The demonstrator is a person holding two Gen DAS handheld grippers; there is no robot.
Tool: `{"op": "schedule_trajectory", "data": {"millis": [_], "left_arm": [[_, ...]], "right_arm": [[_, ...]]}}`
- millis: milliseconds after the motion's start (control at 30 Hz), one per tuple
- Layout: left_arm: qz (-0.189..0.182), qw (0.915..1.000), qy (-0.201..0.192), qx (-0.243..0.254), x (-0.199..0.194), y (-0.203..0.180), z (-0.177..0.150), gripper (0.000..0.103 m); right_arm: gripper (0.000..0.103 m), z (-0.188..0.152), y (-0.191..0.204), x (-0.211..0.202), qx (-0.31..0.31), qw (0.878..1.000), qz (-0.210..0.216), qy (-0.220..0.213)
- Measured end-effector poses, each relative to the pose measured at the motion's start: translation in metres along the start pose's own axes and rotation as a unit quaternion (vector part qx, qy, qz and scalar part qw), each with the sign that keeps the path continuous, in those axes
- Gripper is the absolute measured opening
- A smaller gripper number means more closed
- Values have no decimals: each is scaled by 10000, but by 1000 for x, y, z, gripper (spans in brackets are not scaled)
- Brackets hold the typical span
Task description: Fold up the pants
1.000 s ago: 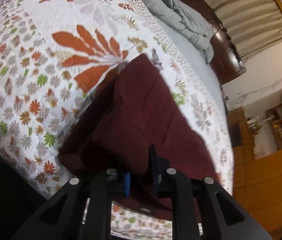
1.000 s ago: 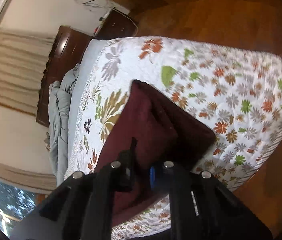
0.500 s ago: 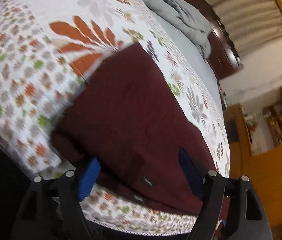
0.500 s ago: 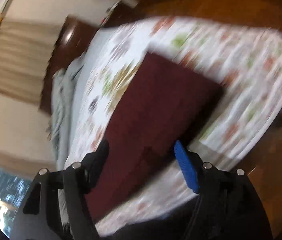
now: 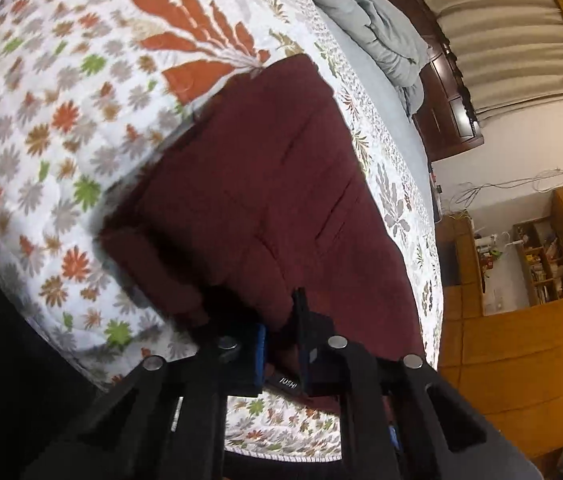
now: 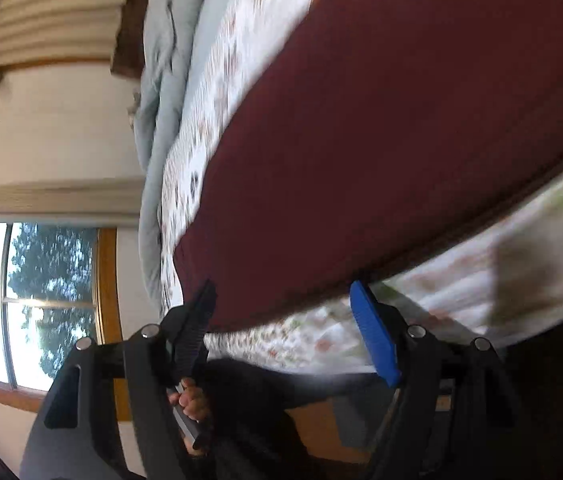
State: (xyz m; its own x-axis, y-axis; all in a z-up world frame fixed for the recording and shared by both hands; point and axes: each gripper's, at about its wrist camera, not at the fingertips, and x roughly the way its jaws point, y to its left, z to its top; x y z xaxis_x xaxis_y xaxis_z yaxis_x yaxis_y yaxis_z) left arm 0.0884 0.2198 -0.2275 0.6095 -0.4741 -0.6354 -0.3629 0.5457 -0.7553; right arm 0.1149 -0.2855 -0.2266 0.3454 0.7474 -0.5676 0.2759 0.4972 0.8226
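The bed [image 5: 61,128] fills both views under its flowered quilt, with a grey duvet [image 5: 377,36] bunched up by the headboard, and your pants [image 5: 265,200], dark maroon, lie flat along the near edge of that quilt, already doubled into a long slab. In the left view there's a thick rolled lump at the slab's near left corner, so mind that. Your left tongs [image 5: 281,344] are closing right now on the near hem, and you can see maroon cloth bunched between the blue pad and the black one, a small label poking out just below. Good, that's a pinch, but it looks to be near the very edge, so bite a little deeper if you can, through every layer and not just the top one. Your right tongs [image 6: 285,312] stand wide apart with nothing between them, and the view is smeared; they hover just off the pants' near edge, the black finger at the cloth's corner, the blue one out over the quilt's side. That's the job for you here, I'd say: bring that right pair onto the hem, well apart from the left grip, and close on all the layers. Then lift both ends level and together, or the fold will skew. Down below the right tongs a hand [image 6: 191,400] grips a grey bar, sleeve dark.
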Motion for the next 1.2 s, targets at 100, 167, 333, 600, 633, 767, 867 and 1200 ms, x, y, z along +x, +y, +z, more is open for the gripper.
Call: {"op": "schedule_trajectory", "data": {"millis": [100, 167, 333, 600, 633, 767, 867, 1200], "left_arm": [[-98, 9999, -49, 104, -1, -4, 2, 12], [-164, 9995, -113, 261, -6, -12, 2, 12], [-425, 9987, -182, 236, -14, -16, 3, 11], [-511, 9986, -16, -98, -10, 11, 3, 11], [-504, 9986, 34, -129, -7, 15, 3, 11], [-506, 9985, 123, -140, -5, 19, 5, 12], [-419, 9989, 52, -222, -4, 20, 9, 30], [-316, 9992, -260, 17, -7, 9, 16, 12]], "right_arm": [[68, -5, 12, 36, 163, 9995, 180, 200], [66, -9, 13, 44, 306, 9991, 242, 157], [56, -10, 20, 56, 421, 9987, 215, 175], [33, -6, 14, 67, 469, 9988, 62, 86], [33, -8, 13, 68, 479, 9988, 69, 111], [36, -17, 16, 63, 498, 9985, 97, 219], [36, -18, 16, 59, 587, 9977, 277, 177], [5, -12, 13, 75, 714, 9964, 453, 47]]}}
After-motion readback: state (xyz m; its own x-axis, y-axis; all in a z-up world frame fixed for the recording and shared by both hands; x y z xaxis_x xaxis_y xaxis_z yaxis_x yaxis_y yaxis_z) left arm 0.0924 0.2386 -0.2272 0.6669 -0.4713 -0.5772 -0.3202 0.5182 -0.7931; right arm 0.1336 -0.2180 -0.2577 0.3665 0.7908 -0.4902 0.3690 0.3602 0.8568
